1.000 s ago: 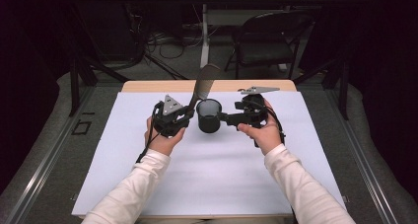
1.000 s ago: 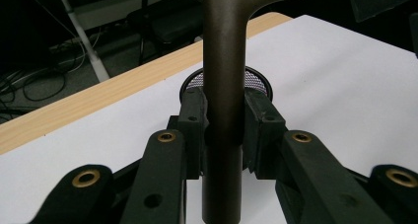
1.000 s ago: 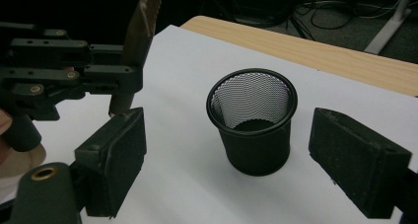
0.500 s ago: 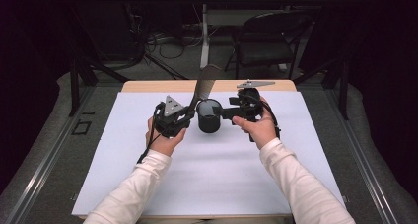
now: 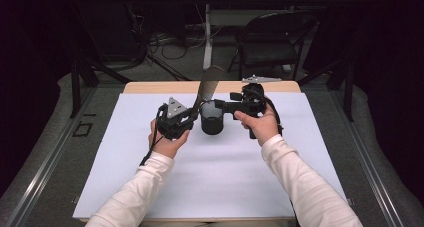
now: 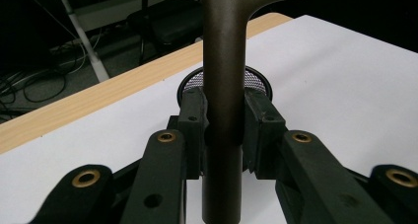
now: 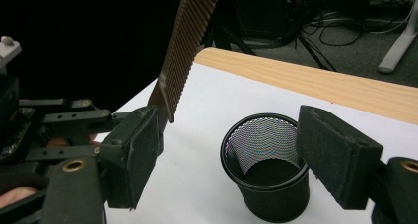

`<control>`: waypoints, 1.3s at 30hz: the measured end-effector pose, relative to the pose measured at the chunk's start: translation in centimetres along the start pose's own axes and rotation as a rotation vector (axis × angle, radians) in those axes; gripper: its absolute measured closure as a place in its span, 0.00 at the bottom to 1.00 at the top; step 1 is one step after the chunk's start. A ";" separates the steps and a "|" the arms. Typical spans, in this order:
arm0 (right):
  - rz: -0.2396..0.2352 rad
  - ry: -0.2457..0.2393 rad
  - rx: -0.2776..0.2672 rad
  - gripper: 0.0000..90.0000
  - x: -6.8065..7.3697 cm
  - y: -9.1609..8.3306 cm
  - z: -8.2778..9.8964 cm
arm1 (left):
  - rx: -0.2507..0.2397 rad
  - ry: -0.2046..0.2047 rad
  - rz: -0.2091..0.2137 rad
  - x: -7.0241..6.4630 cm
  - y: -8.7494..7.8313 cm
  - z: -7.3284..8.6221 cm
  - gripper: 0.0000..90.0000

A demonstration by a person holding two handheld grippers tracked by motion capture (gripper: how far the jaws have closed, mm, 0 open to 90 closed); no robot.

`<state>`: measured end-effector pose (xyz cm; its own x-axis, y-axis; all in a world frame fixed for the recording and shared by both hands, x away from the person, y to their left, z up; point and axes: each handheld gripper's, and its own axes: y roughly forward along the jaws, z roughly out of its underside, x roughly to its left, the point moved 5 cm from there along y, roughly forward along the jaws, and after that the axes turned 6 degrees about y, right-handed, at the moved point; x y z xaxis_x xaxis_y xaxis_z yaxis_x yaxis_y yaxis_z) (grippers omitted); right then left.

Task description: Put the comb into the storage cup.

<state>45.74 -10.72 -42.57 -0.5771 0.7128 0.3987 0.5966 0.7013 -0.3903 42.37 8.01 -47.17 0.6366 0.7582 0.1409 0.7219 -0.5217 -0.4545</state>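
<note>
High view: left gripper (image 5: pixel 187 118) is clamped on the handle of a brown comb (image 5: pixel 208 84), which stands tilted up and away over the far side of the black mesh cup (image 5: pixel 212 118). Left gripper view confirms it: both pads press the comb's handle (image 6: pixel 223 110), with the cup's rim (image 6: pixel 256 78) just beyond them.

Right gripper (image 5: pixel 220 105) now sits at the cup's right rim. A second ago it was slightly further right; it has edged in toward the cup, and its jaws have just been closing. Right gripper view: the jaws are not yet gripping anything. One pad (image 7: pixel 337 155) hangs by the cup (image 7: pixel 266 169), nearly touching its rim; the other (image 7: pixel 133 155) stands well to the side, and most of the cup lies between them. Comb teeth (image 7: pixel 185 46) rise behind that pad.

Cup stands upright on the white worktop (image 5: pixel 225 187), between the two hands, unmoved.

Reading: the right gripper seems to be setting up to steady the cup so the comb can be dropped in. Comb is still outside the cup.
</note>
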 end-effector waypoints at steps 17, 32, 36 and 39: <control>-0.051 0.116 -0.099 0.34 -0.1 0.0 -1.5 | -0.009 -0.004 -0.001 -0.1 0.1 -0.1 0.81; -0.049 0.142 -0.077 0.34 -0.2 0.2 -2.1 | -0.014 -0.006 0.000 -0.3 0.2 -0.1 0.81; -0.056 0.150 -0.072 0.35 -0.1 0.3 -2.2 | -0.014 -0.005 0.005 -0.4 0.2 -0.1 0.81; -0.062 0.164 -0.071 0.36 0.0 0.4 -2.3 | -0.016 -0.007 0.006 -0.5 0.2 -0.1 0.81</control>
<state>47.24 -10.45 -40.84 -0.5188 0.6525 0.5524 0.6038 0.7371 -0.3036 42.28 7.51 -47.28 0.6390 0.7577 0.1326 0.7226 -0.5321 -0.4413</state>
